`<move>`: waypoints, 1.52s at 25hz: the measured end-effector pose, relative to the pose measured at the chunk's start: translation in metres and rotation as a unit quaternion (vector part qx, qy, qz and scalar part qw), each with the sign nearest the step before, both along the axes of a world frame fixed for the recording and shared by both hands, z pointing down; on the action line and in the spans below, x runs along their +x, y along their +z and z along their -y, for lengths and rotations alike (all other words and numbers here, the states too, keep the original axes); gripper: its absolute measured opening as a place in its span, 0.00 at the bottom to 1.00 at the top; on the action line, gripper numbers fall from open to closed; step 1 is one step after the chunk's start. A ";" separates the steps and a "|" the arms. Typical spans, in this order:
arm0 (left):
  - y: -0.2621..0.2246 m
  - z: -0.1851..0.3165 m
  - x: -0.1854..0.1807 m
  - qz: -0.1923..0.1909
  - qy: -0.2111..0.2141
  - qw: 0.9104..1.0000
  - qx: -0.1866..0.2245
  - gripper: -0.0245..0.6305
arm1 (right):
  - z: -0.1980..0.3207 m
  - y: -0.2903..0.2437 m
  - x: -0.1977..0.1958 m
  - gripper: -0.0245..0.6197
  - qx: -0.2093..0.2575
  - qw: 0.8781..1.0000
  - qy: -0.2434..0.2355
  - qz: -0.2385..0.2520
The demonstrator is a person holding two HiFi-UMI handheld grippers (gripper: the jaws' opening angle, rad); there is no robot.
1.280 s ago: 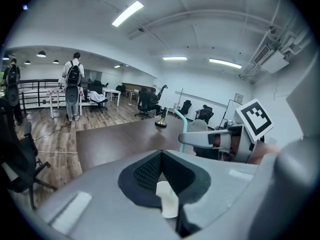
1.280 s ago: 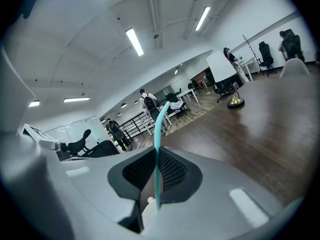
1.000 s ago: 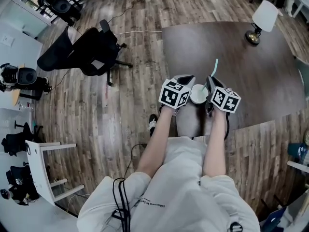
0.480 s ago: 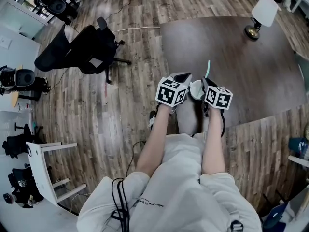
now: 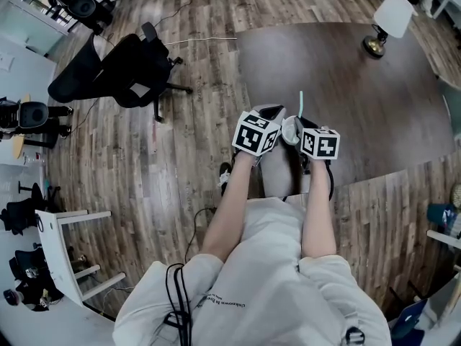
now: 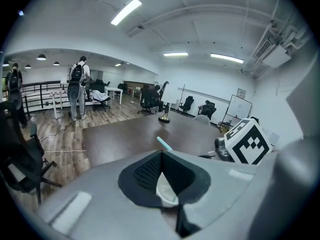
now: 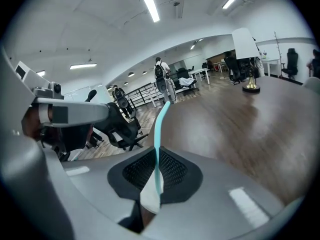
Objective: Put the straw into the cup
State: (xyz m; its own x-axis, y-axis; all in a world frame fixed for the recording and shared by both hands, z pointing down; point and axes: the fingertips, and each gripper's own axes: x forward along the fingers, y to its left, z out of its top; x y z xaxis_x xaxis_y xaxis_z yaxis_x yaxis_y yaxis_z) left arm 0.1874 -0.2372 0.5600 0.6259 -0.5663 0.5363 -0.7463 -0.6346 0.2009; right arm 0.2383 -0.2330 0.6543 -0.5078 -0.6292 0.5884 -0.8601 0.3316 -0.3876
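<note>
Straw [image 7: 158, 134] held in right fingers [image 7: 182, 171], cup [image 6: 167, 196] gripped in left fingers [image 6: 145, 174], brown table [image 5: 360, 99], wooden floor [image 5: 180, 164]

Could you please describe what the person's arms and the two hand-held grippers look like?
Both the left hand-held gripper and the right hand-held gripper have smooth grey shells with black dimpled pads. Each carries a white cube with black square markers. The forearms are bare below a pale short-sleeved T-shirt; a thin black cable runs beside the right one.
</note>
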 end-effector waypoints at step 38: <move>0.011 -0.007 -0.010 -0.020 -0.018 1.000 -0.014 0.04 | -0.008 -0.003 0.019 0.13 0.003 1.000 0.000 -0.019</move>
